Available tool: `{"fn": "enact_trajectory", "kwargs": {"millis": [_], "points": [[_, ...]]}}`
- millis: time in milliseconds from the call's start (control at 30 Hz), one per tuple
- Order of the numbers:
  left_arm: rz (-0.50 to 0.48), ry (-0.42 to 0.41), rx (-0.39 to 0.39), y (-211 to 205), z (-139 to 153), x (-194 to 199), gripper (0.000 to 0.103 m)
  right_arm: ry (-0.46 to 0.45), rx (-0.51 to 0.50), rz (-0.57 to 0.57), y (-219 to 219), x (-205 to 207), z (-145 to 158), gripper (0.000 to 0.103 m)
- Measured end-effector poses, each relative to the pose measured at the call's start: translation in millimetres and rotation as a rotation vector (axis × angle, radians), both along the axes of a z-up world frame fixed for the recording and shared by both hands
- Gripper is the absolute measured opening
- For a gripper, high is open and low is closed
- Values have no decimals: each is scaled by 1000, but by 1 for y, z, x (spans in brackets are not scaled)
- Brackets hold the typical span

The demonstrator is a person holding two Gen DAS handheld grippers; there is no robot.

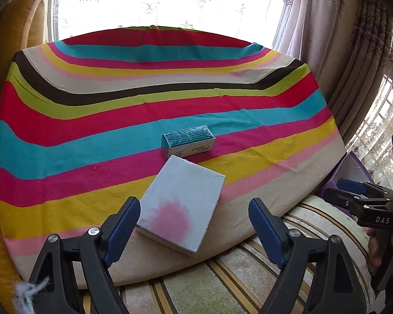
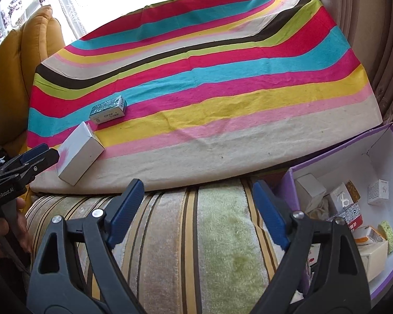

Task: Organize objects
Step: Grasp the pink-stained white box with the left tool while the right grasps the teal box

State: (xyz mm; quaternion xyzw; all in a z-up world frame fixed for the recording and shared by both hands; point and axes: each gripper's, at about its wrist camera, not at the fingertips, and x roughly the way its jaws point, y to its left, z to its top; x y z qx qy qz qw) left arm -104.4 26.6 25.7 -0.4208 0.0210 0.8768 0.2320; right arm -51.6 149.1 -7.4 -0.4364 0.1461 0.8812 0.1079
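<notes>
Boxes lay on the striped cloth (image 1: 65,120) near its front edge: a white box (image 1: 182,204) with a pink blotch, and a teal box (image 1: 188,141) just behind it, almost touching its far corner. My left claw (image 1: 194,217) hung spread wide around the white box's near end, gripping nothing. My right claw (image 2: 199,209) was also released and empty over the striped towel (image 2: 217,248), beside the purple bin (image 2: 385,141) holding small boxes.
</notes>
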Motion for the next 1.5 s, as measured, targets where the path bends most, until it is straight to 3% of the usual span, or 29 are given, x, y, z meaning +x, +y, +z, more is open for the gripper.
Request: {"fn": "enact_trajectory", "kwargs": {"millis": [167,300,433,567,867,1000,1133,1400,1500], "points": [[-56,-23,-40,6,-9,-10,86,-1,4,31,-6,-24,-2,87],[-75,-16,-61,8,-13,-15,94,-2,9,57,-10,-40,-2,87],[-80,-4,-80,9,-15,-19,96,-3,13,80,-15,-54,-4,87],[-71,-27,-28,-1,-16,-25,96,-6,18,96,-19,-66,-5,87],[-109,-67,-50,6,-28,-31,96,2,42,134,-33,-93,-4,87],[-97,-86,-52,3,-35,-31,72,8,55,154,-42,-108,-2,87],[-32,-74,-18,-9,-33,-29,69,20,64,172,-56,-122,-2,88],[251,0,1,-52,-23,-21,67,40,92,188,-84,-150,-12,92],[308,16,19,-63,-22,-19,67,25,100,201,-95,-161,-19,93]]}}
